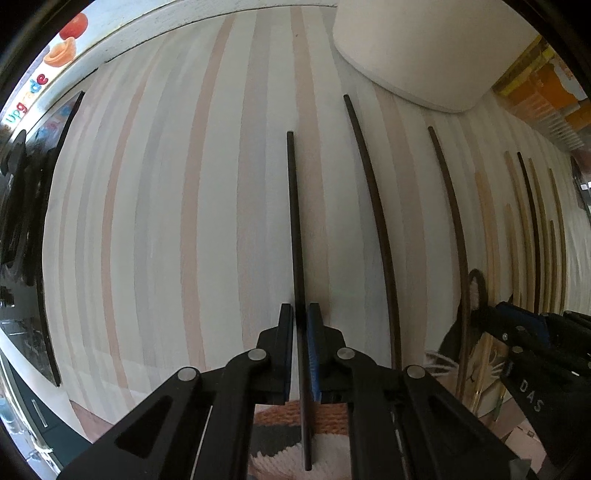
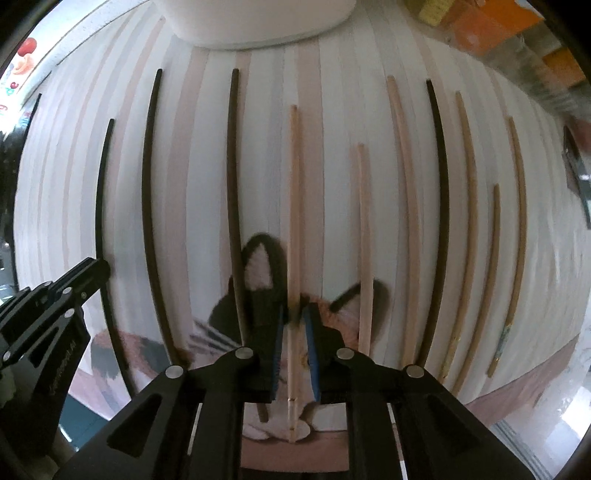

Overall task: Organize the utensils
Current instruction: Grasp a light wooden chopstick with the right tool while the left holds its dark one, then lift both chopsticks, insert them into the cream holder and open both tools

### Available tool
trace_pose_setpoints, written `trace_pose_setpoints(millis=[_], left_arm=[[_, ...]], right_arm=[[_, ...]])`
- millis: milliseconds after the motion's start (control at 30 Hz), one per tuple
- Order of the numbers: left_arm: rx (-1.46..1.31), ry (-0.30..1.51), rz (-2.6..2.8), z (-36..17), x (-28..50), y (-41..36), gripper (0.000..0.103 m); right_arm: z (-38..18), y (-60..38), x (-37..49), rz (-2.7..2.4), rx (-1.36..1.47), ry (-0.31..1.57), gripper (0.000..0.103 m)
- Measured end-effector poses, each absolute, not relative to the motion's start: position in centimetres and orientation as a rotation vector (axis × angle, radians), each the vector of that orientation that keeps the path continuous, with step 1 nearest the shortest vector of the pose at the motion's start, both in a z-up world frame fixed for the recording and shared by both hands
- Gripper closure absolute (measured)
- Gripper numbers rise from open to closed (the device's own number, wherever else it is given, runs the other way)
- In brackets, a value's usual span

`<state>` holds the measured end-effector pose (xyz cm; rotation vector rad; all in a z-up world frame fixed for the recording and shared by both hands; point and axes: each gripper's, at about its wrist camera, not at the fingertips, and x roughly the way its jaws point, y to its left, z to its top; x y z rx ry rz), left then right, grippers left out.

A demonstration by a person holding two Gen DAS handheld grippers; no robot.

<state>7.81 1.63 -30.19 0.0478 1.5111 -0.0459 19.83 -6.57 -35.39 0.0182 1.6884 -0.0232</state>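
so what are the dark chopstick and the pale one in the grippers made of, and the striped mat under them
Dark chopstick: matte near-black, maybe stained wood or plastic; no grain visible. Pale chopstick: light tan, unvarnished look, likely bamboo or wood. Striped mat: soft, dull pastel stripes, probably cloth, though no weave shows clearly.

Even, soft daylight in both wrist views; no hard shadows on the striped cloth (image 1: 166, 221). Strong fisheye bending: straight chopsticks bowed toward the frame edges, black vignette in the corners. Sharp ahead of the left gripper (image 1: 303, 314). Motion smear just past the right gripper (image 2: 294, 314) tips and on the left gripper at its far left. Glare washing out the white bowl (image 2: 258, 22) straight ahead.
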Motion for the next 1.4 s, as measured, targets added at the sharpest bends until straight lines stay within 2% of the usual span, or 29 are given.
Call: trace_pose_setpoints(millis=[300,467,700,1000,1400], left_arm=[[0.051,1.497,-0.050,-30.8,7.6,2.0,0.097],[0.071,1.482,-0.059,-30.8,6.5,1.5,0.098],[0.073,1.460,-0.034,-30.3,5.2,0.7,0.100],[0.039,1.378,0.019,-25.7,2.3,0.6,0.100],[-0.056,1.169,0.034,-15.0,1.2,0.3,0.100]], right_arm=[[-34.8,-5.5,20.9,-0.084,0.034,1.689,0.089],[-34.9,-4.5,20.3,-0.095,0.032,1.674,0.095],[-34.5,-4.3,18.8,-0.086,0.040,1.638,0.096],[-30.2,-7.6,17.5,0.006,0.126,1.526,0.096],[-21.6,-10.3,16.1,0.127,0.166,1.348,0.096]])
